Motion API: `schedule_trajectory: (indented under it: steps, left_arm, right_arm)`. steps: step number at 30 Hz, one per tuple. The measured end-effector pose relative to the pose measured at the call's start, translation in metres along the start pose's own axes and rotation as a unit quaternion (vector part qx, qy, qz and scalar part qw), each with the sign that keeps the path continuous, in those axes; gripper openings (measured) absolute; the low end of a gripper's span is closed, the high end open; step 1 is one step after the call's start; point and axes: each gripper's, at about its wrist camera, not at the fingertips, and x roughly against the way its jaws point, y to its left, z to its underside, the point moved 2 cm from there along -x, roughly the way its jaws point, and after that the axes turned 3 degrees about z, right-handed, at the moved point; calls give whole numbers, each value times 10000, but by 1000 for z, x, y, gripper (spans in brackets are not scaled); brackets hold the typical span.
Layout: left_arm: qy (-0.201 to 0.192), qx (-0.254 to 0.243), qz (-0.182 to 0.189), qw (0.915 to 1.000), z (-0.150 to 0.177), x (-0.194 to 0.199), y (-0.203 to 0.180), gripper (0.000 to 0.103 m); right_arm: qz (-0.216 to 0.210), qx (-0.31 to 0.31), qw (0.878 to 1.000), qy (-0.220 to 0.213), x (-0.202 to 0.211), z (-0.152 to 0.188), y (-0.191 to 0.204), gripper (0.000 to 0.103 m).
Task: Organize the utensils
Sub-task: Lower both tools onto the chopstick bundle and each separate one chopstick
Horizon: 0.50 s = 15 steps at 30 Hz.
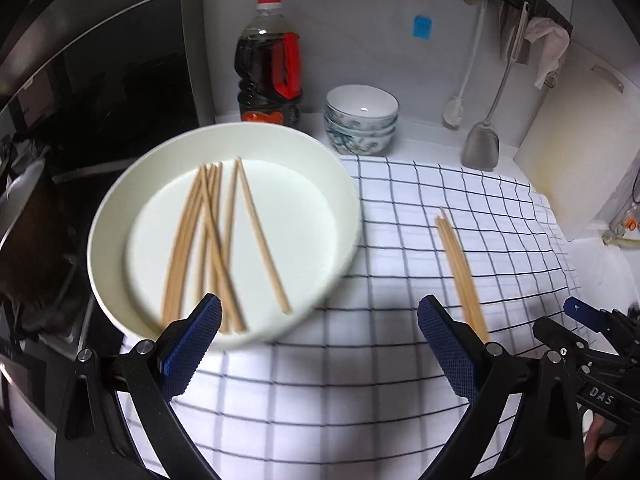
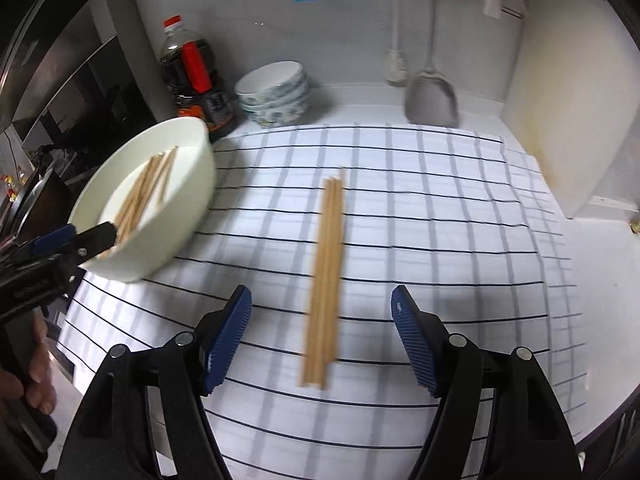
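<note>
Both claws are wide open and hold nothing. The left claw sits low by the white bowl of messy chopsticks. The right claw is over the neat chopsticks mid-frame. A bump could scatter them

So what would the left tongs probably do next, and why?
Probably ease forward and down over one chopstick in the white bowl. The left tongs are open and empty at its near rim, loose chopsticks lie scattered inside, and a neat bundle already lies on the checked cloth.
</note>
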Motion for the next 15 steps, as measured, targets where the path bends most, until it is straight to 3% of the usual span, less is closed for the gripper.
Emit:
schedule_trajectory:
  steps: [7, 15]
  left_arm:
    - [171, 151, -188, 9996, 15, -3, -35, 97]
    - [148, -310, -86, 9994, 20, -24, -51, 97]
  right_arm:
    - [-180, -49, 9998, 112, -17, 10, -44, 69]
    - [42, -290, 9994, 175, -43, 16, -47, 69]
